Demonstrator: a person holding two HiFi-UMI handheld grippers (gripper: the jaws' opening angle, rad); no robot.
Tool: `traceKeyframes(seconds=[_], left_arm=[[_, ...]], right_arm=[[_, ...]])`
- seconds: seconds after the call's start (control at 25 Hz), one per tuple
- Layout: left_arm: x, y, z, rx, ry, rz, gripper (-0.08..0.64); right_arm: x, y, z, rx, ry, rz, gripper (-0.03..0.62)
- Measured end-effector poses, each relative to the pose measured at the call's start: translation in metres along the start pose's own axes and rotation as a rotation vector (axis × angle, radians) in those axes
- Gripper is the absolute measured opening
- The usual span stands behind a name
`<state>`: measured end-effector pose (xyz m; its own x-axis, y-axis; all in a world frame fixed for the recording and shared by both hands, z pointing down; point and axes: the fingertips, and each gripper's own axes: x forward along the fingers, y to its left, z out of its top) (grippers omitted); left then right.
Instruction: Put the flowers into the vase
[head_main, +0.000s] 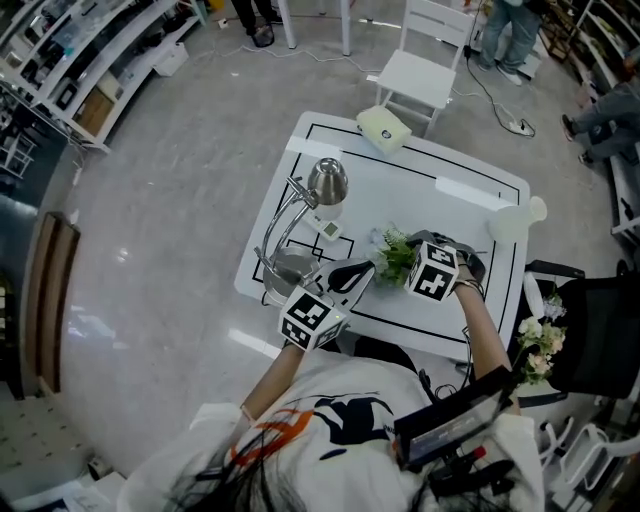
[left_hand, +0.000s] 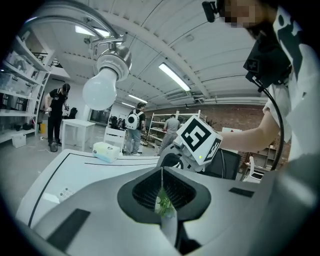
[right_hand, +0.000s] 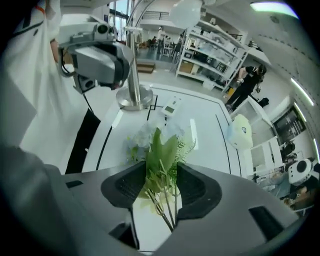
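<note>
A small bunch of flowers (head_main: 396, 256) with green leaves and pale blooms lies on the white table (head_main: 400, 190). My right gripper (head_main: 407, 252) points steeply down over it. In the right gripper view its jaws stand open (right_hand: 160, 172) with the leaves and stems (right_hand: 161, 150) between them, and no pad visibly presses. My left gripper (head_main: 367, 270) is shut just left of the bunch, aimed at it. A bit of green (left_hand: 164, 201) shows through the slit behind its closed tips (left_hand: 161, 172); I cannot tell if it is pinched. A white vase (head_main: 515, 220) stands at the table's right edge.
A chrome desk lamp (head_main: 325, 183) with a round base (head_main: 285, 270) stands on the table's left part. A pale green box (head_main: 383, 128) sits at the far edge, with a white chair (head_main: 420, 70) behind it. More flowers (head_main: 540, 340) are off the table at the right. A small white card (head_main: 329, 230) lies near the lamp.
</note>
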<state>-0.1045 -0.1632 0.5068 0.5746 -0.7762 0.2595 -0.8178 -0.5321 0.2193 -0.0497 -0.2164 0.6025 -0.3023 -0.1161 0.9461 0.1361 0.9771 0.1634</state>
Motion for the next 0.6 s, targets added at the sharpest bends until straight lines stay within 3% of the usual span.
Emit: traceKeyframes(seconds=[0.08, 0.24, 0.28, 0.44, 0.6], left_arm=[[-0.001, 0.003, -0.001, -0.004, 0.003, 0.013, 0.015], [-0.001, 0.006, -0.004, -0.006, 0.007, 0.022, 0.015], [0.000, 0.006, -0.004, -0.006, 0.009, 0.023, 0.015], [0.002, 0.007, -0.004, -0.006, 0.013, 0.022, 0.015], [0.006, 0.006, -0.002, -0.003, 0.014, 0.016, 0.015]], right_arm=[[0.007, 0.000, -0.006, -0.024, 0.064, 0.003, 0.193], [0.020, 0.005, -0.026, 0.010, 0.126, 0.026, 0.053], [0.023, 0.007, -0.030, 0.033, 0.123, 0.032, 0.046], [0.023, 0.011, -0.036, 0.146, 0.035, 0.029, 0.035], [0.009, 0.004, -0.030, 0.315, -0.145, -0.003, 0.028]])
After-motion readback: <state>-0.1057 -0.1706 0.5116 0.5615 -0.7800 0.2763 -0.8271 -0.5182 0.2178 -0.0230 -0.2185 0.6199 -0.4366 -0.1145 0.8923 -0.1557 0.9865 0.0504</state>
